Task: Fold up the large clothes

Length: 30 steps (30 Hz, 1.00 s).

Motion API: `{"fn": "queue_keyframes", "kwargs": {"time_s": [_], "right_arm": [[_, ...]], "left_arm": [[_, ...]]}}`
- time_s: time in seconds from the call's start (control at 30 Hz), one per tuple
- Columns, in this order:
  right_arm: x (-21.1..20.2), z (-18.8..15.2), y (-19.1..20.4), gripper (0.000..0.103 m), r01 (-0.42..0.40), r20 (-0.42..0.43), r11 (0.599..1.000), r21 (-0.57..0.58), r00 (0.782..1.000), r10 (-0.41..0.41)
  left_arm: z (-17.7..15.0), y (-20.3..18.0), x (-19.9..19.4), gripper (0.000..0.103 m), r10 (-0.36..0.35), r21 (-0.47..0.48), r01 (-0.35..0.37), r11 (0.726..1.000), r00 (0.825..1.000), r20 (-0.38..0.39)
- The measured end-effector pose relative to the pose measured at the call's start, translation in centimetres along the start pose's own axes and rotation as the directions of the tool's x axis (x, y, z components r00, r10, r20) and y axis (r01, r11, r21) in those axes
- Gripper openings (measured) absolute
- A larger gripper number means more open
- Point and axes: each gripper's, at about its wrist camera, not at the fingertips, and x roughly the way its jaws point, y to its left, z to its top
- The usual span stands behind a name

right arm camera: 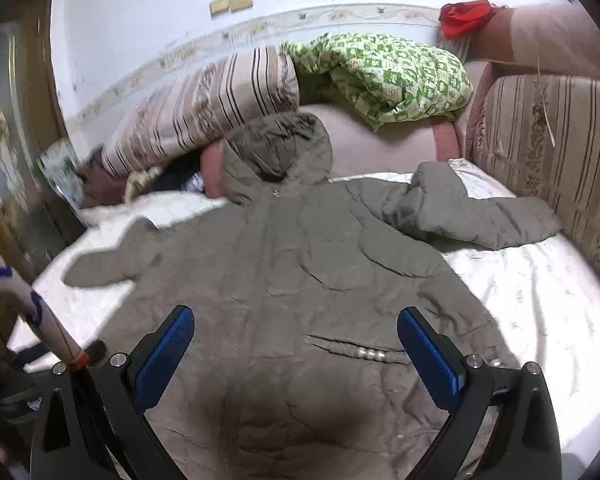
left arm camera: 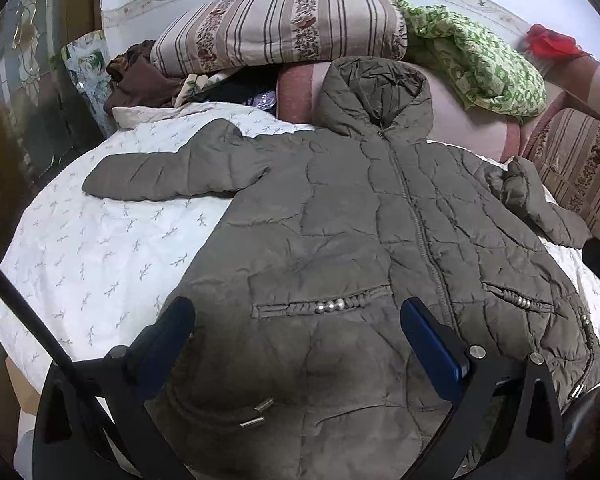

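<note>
While both the left hand-held gripper [left arm camera: 298, 342] and right hand-held gripper [right arm camera: 296, 346] hover wide open above its hem, the olive jacket [left arm camera: 372, 240] lies front-up lengthwise on the bed [left arm camera: 100, 248] (zipped), hood toward the striped pillow [left arm camera: 284, 28] and green blanket [left arm camera: 476, 56] at the far edge.

A white bedsheet [left arm camera: 100, 248] with small leaf sprigs covers the bed. At its head lie a striped floral pillow [left arm camera: 280, 28], a green patterned cloth [left arm camera: 492, 64] and a brown garment [left arm camera: 140, 80]. A red item [right arm camera: 464, 16] sits near the striped cushion [right arm camera: 552, 140].
</note>
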Motion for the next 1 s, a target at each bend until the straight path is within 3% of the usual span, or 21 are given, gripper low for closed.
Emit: {"fn": "queue_keyframes", "kwargs": {"time_s": [0.13,0.3,0.43,0.6,0.73,0.93,1.0], "right_arm": [[0.4,0.7,-0.2,0.103,-0.021,-0.041,1.000,0.004,0.999,0.021],[-0.1,3.2,0.1,0.103,-0.022,-0.025,0.999,-0.041,0.999,0.021],[-1.3,4.9,-0.3,0.103,-0.024,0.005,0.998,-0.052,1.000,0.024],[-3.0,6.2,-1.8,0.103,-0.043,0.054,0.999,-0.025,0.998,0.045],[-2.8,7.1,-4.9,0.103,-0.062,0.039,0.997,0.054,0.997,0.060],[0.3,10.2,-12.7,0.103,0.042,-0.019,0.990,0.131,0.999,-0.040],[2.4,11.4,-17.2,0.103,0.071,-0.041,0.967,0.246,0.997,-0.063]], "left_arm": [[0.1,-0.5,0.1,0.102,-0.003,0.018,0.003,1.000,1.000,-0.004],[2.1,-1.0,-0.5,0.102,0.086,0.055,-0.087,0.995,0.996,0.015],[4.4,0.5,-2.3,0.102,0.054,-0.013,-0.053,0.998,0.997,0.048],[5.9,-0.3,-4.0,0.102,0.048,0.016,-0.050,0.999,0.995,0.088],[6.6,-2.0,-3.8,0.102,-0.035,0.017,0.034,0.999,0.998,0.058],[10.3,-5.7,-0.6,0.102,-0.092,0.020,0.091,0.996,0.995,0.035],[11.9,-7.6,1.6,0.102,-0.118,0.037,0.117,0.992,0.993,0.020]]}}
